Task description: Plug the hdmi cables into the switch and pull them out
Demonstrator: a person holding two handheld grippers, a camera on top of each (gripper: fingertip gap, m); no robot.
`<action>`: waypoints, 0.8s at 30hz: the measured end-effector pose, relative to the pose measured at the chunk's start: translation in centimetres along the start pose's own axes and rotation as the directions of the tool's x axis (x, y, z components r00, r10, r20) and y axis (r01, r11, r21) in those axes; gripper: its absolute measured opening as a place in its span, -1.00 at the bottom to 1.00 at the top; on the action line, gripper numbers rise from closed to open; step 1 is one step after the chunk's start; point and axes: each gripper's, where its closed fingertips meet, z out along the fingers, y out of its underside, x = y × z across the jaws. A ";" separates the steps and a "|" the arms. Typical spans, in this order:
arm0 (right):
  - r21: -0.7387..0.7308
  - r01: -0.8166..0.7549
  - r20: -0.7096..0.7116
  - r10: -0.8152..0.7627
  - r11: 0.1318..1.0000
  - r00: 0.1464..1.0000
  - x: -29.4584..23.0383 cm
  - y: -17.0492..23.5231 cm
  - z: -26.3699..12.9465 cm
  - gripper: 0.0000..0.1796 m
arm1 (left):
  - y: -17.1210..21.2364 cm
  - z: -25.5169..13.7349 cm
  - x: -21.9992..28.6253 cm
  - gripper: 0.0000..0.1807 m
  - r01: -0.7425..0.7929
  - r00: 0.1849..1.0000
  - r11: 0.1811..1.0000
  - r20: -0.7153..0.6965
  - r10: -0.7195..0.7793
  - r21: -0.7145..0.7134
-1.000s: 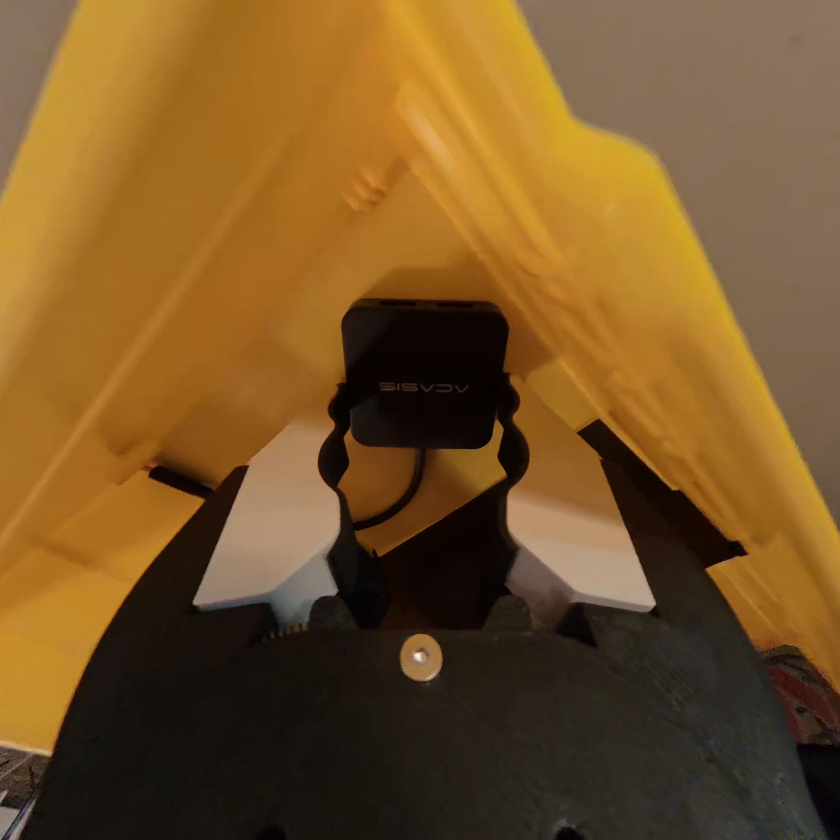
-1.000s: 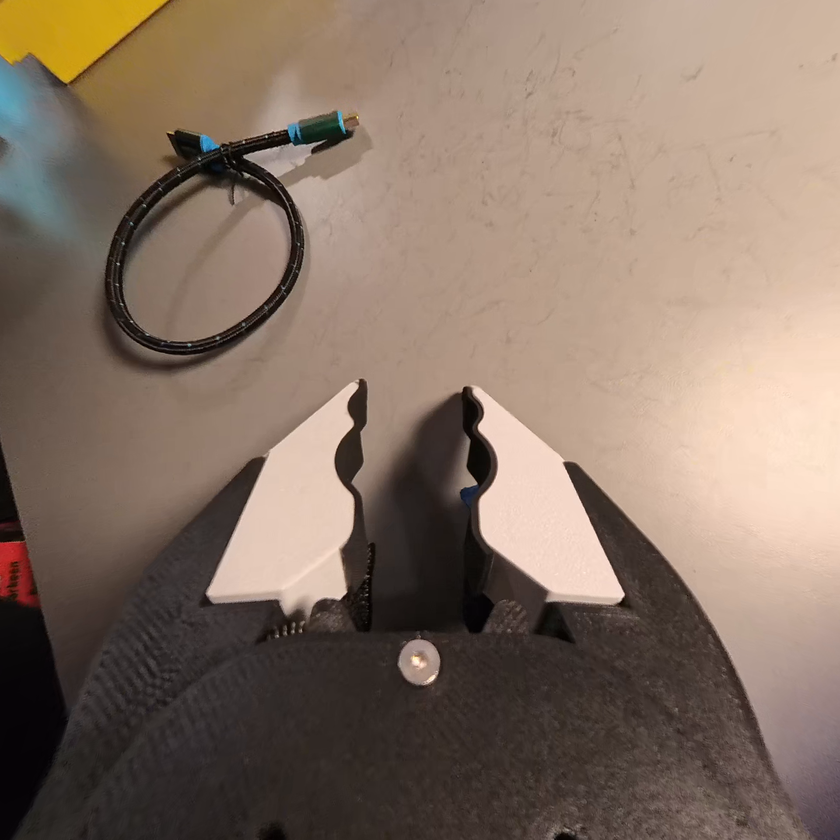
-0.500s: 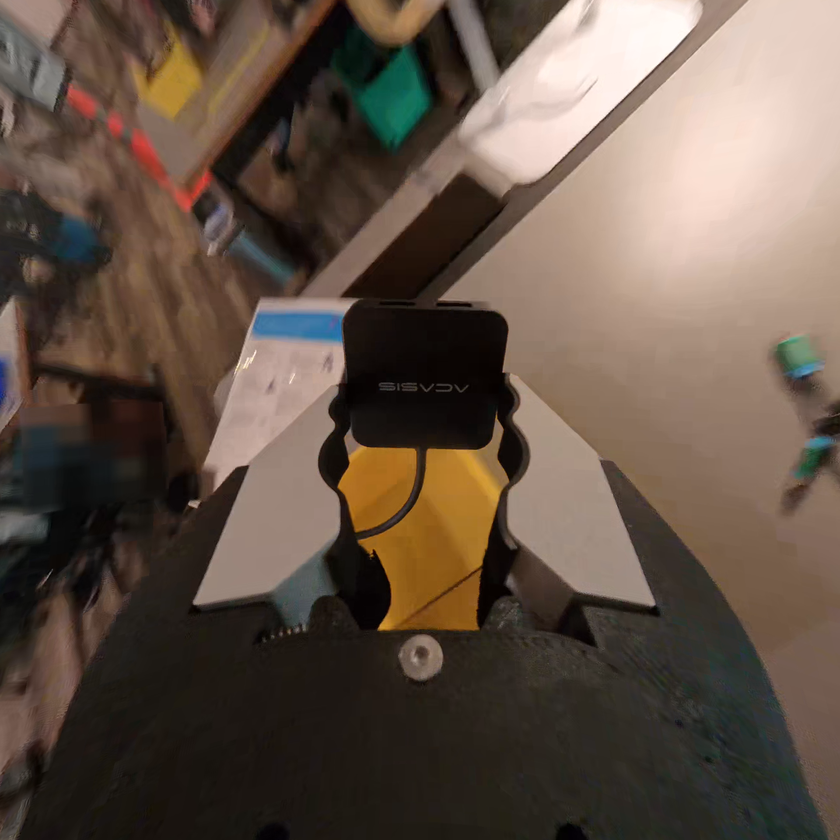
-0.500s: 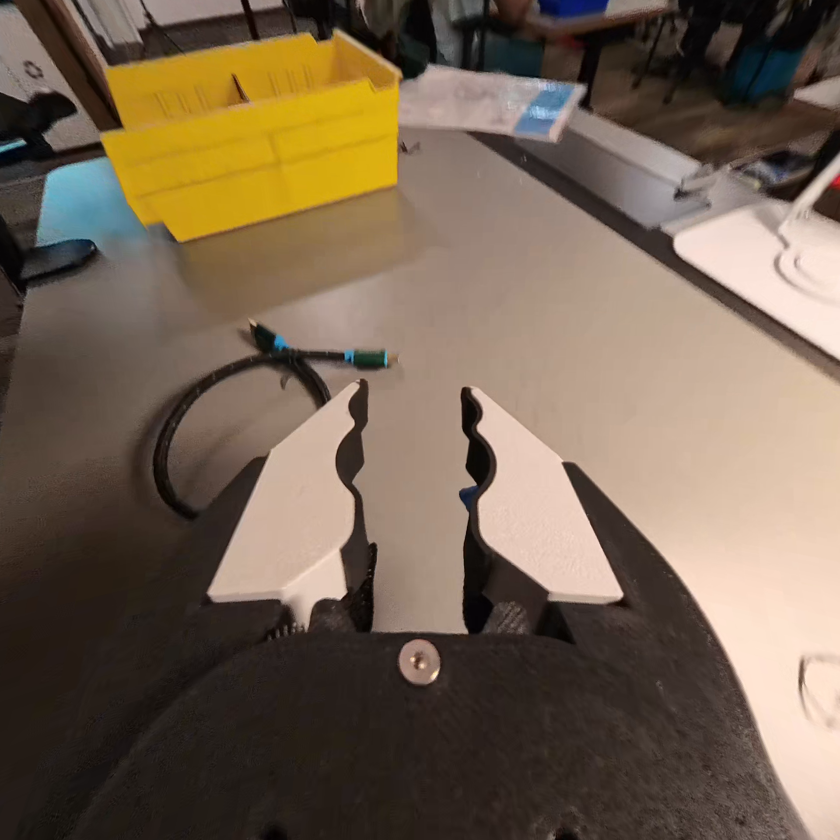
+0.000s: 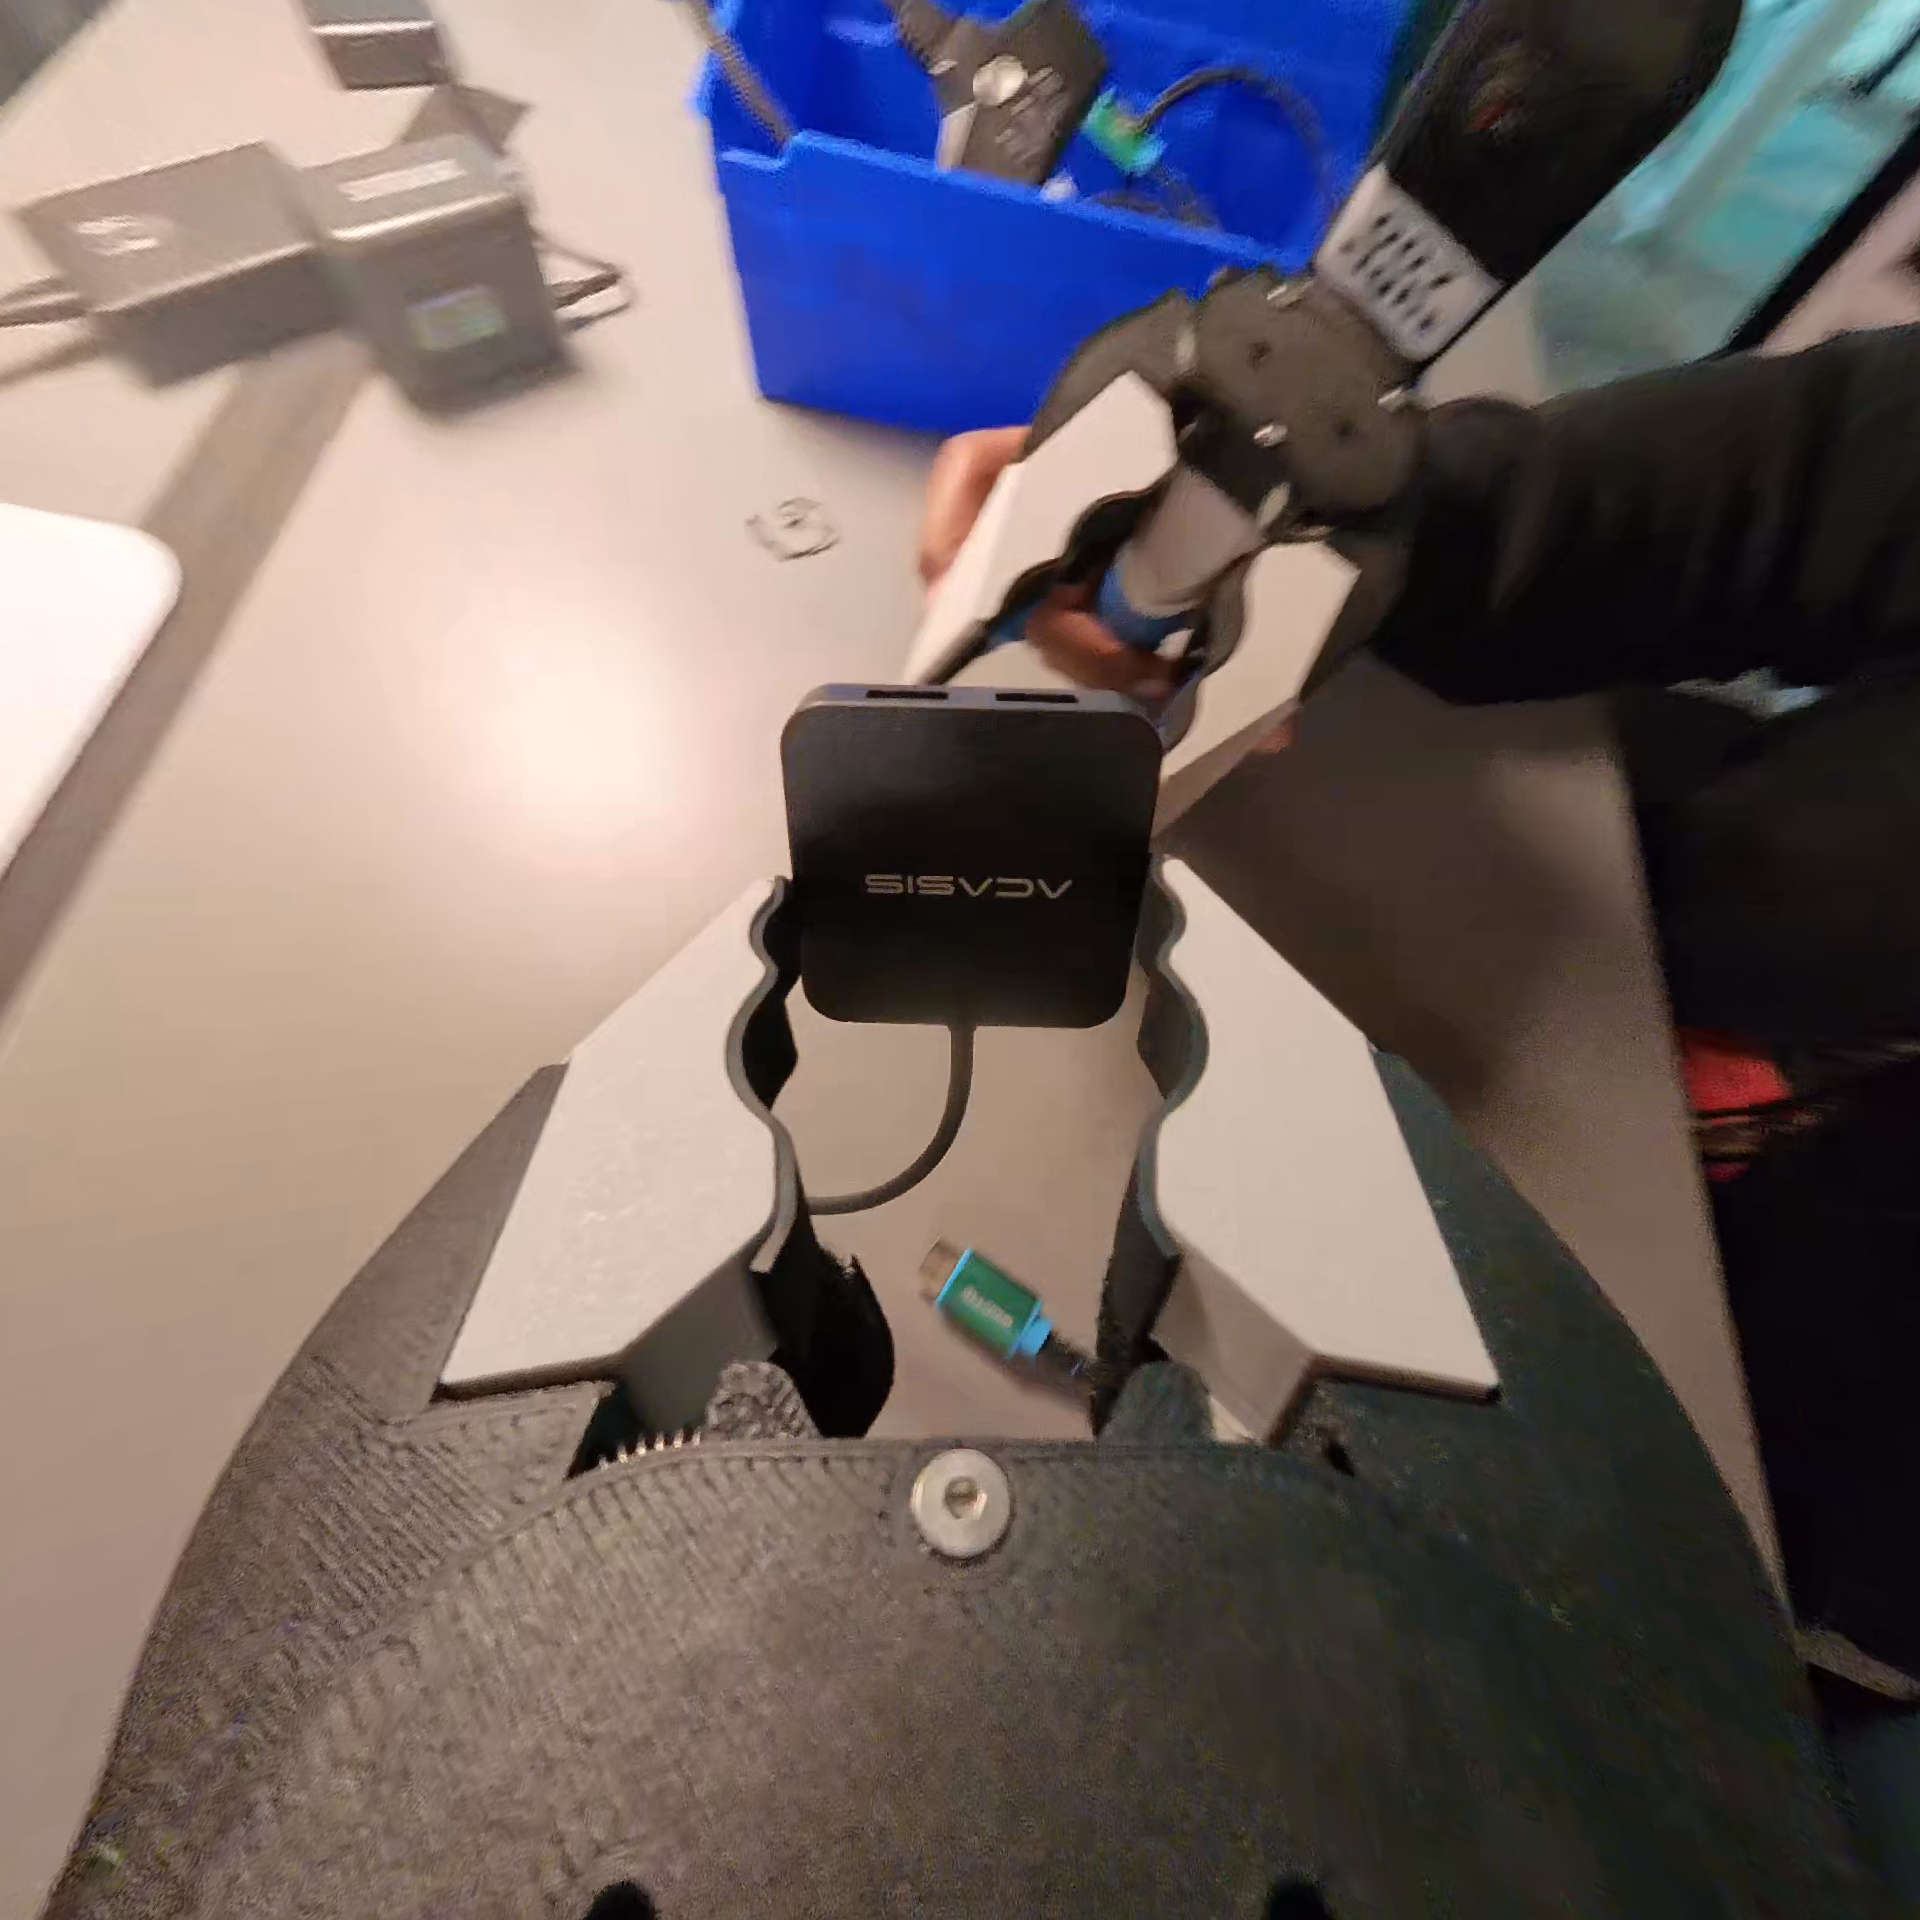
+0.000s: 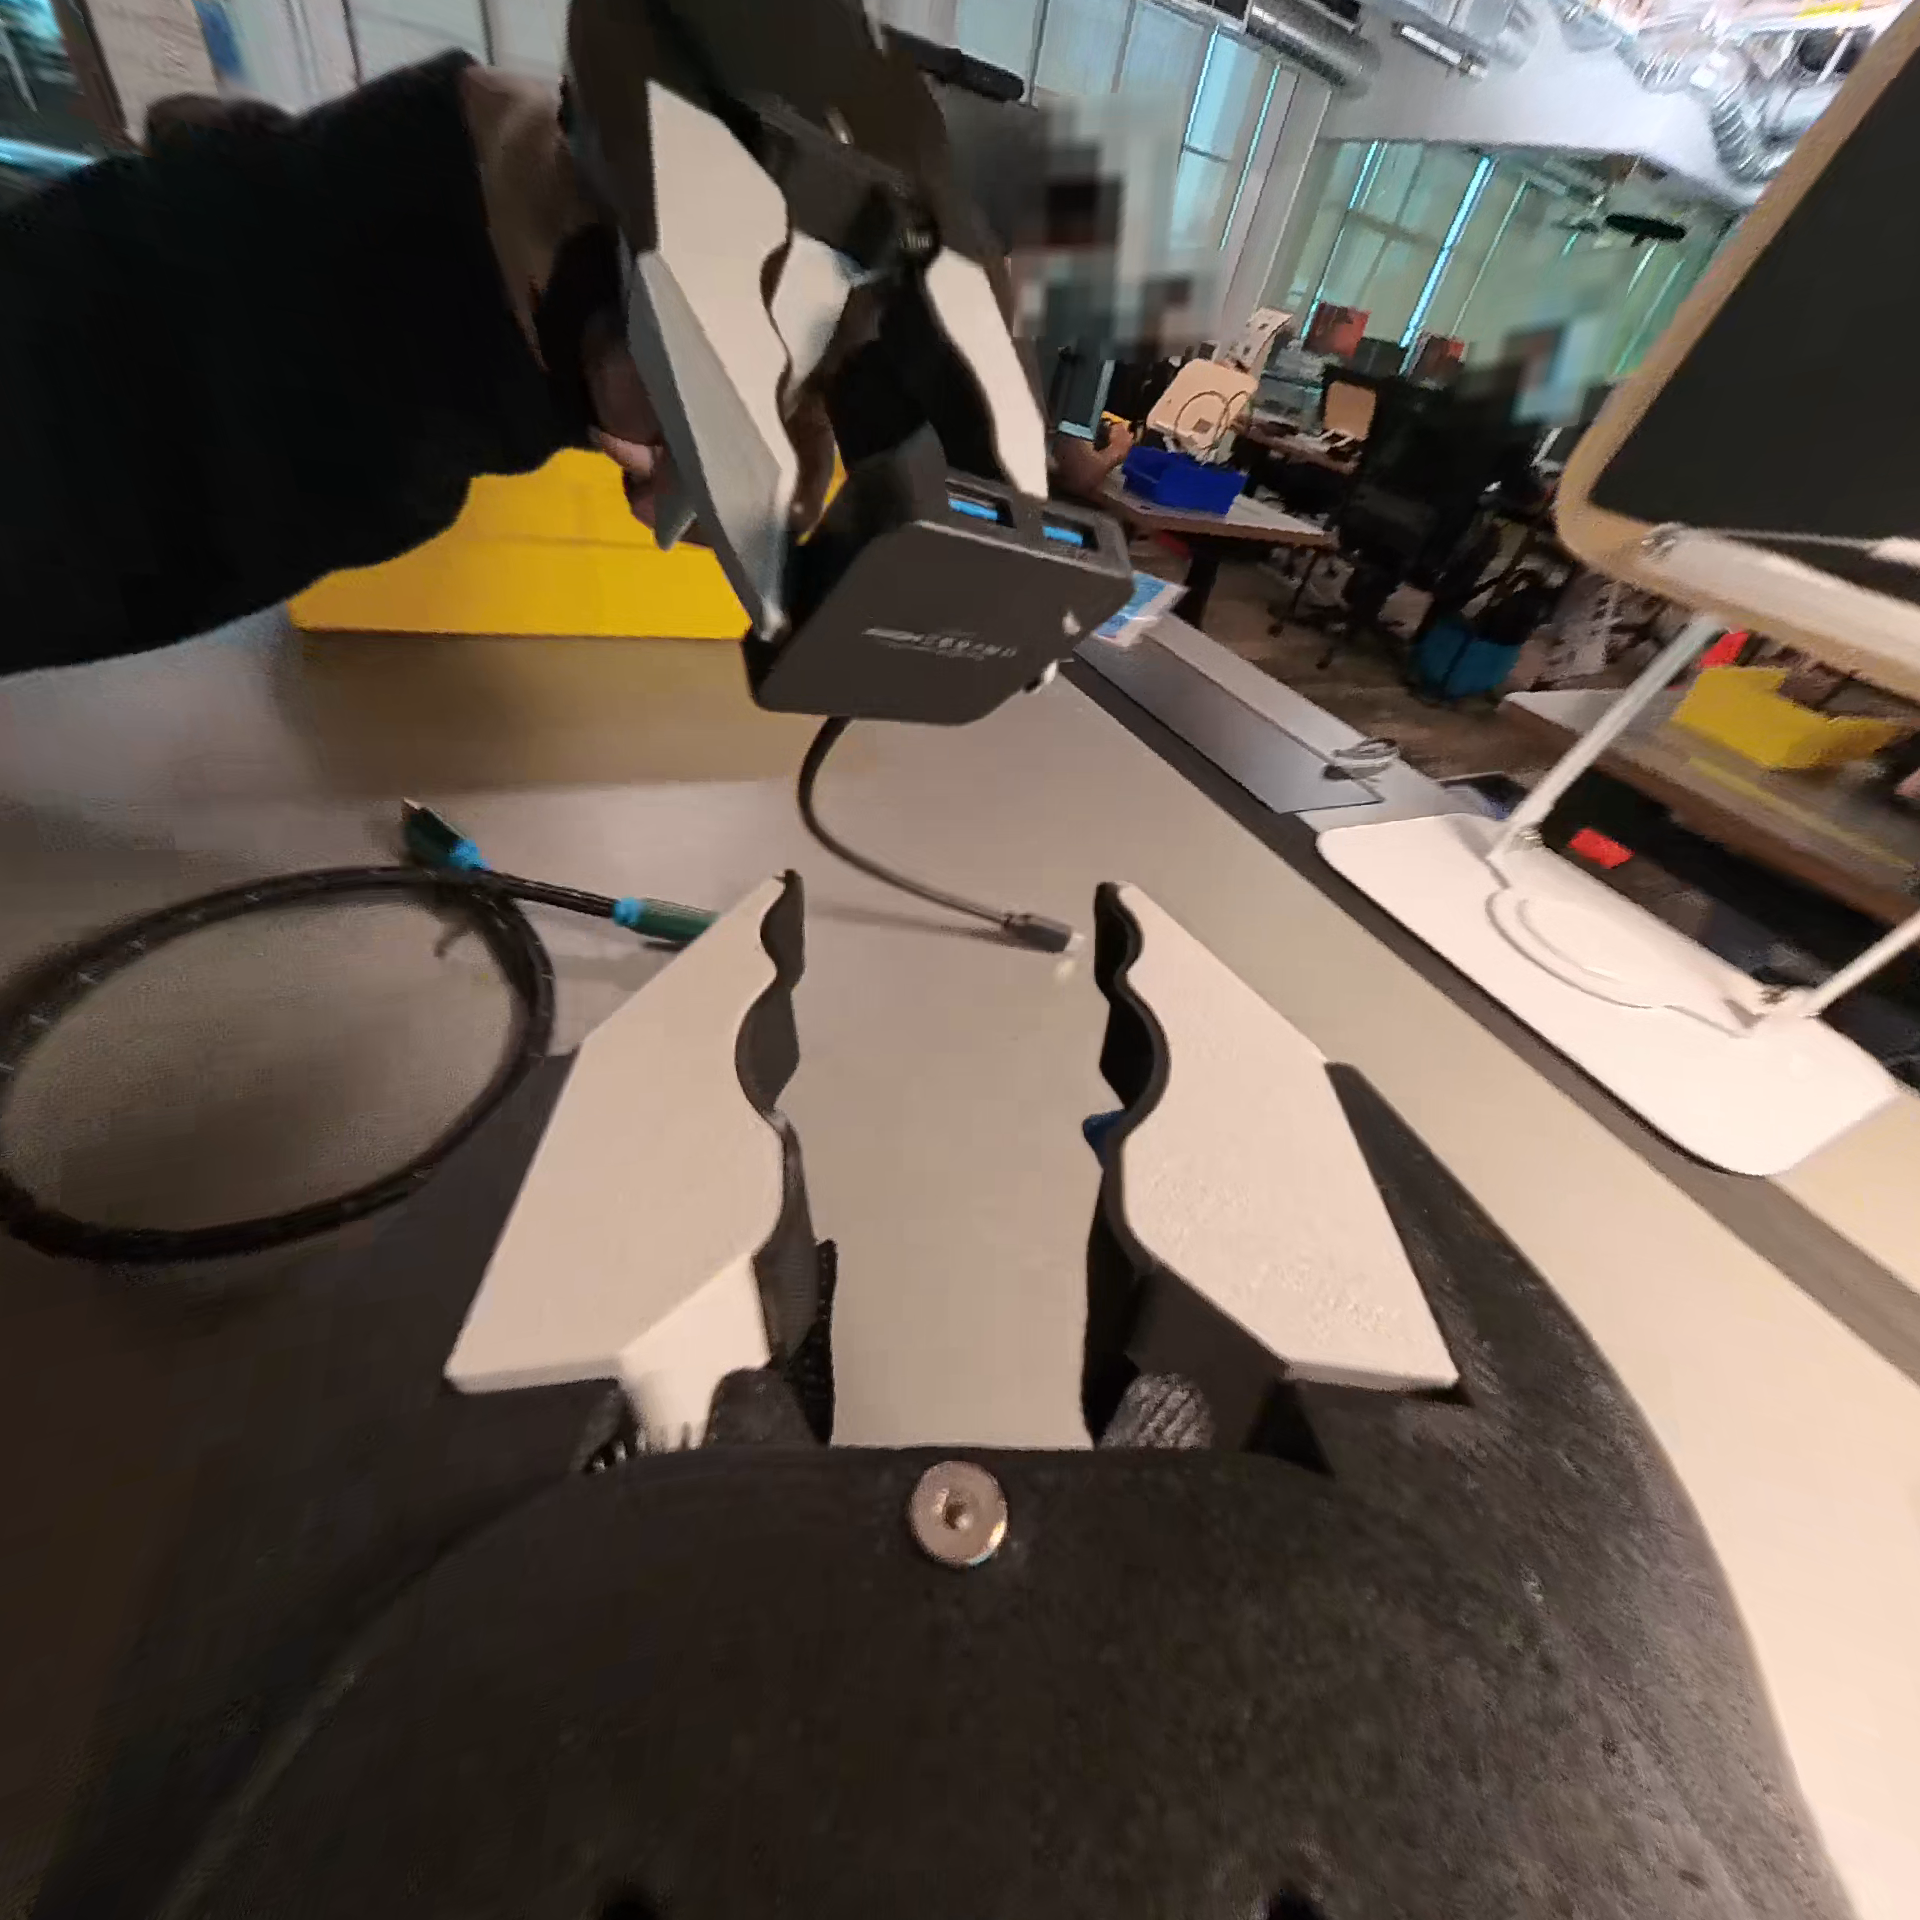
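Left gripper (image 5: pixel 971 914) clamps the switch (image 5: pixel 968 854), a flat black square box, by its two side edges near the rear; the box juts forward past the fingertips, lifted clear of the grey table (image 5: pixel 416 790). Two slot ports sit side by side on the switch's far edge, both vacant. From its near edge a thin black pigtail lead (image 5: pixel 914 1153) curves down and toward the left finger.

Directly below the switch, seen between the fingers, one green connector (image 5: pixel 977 1311) of the HDMI cable lies on the table, its metal tip pointing up and to the left. Beyond the switch, the right gripper (image 5: pixel 1112 686) faces it with fingers spread apart and nothing between them, carried by a hand in a black sleeve (image 5: pixel 1662 520). Farther behind the switch stands a blue bin (image 5: pixel 935 281) of parts; to the left of the bin sit grey boxes, blurred.

From the right wrist view, the right gripper (image 6: pixel 948 904) hangs released just over the table (image 6: pixel 935 1195). The switch (image 6: pixel 935 613) is held aloft ahead of it by the left gripper (image 6: pixel 894 499), and the pigtail lead (image 6: pixel 862 852) droops so that its plug rests on the table beneath the switch. Left of the switch the braided HDMI cable (image 6: pixel 499 1049) lies coiled in one loop, both green-and-blue ends crossing near its top. A yellow bin (image 6: pixel 520 561) stands behind the switch; a white monitor stand (image 6: pixel 1621 997) sits to its right.
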 end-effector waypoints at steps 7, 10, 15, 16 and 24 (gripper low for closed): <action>0.049 0.212 -0.017 -0.212 0.976 0.977 -0.4 -0.9 -0.6 -0.10 | 1.2 3.4 2.9 -0.27 -0.013 0.922 1.000 -0.386 0.004 -0.019; 0.027 0.373 0.028 -0.373 0.928 0.927 -2.2 -0.8 -0.6 -0.07 | 2.4 4.4 3.8 -0.26 -0.059 0.883 0.993 -0.470 0.005 -0.101; -0.081 0.489 0.042 -0.487 0.868 0.872 -2.5 1.6 0.0 -0.71 | 2.3 5.7 2.8 -0.27 -0.041 0.907 0.991 -0.420 -0.018 -0.131; -0.101 0.491 0.029 -0.491 0.865 0.871 -2.1 2.0 0.1 -0.78 | 1.9 5.6 2.1 -0.28 -0.009 0.927 0.994 -0.373 -0.031 -0.105; -0.131 0.433 -0.028 -0.440 0.892 0.898 -0.6 2.6 0.2 -0.85 | 4.6 0.1 -2.7 -0.28 0.207 0.976 0.973 0.051 -0.213 0.103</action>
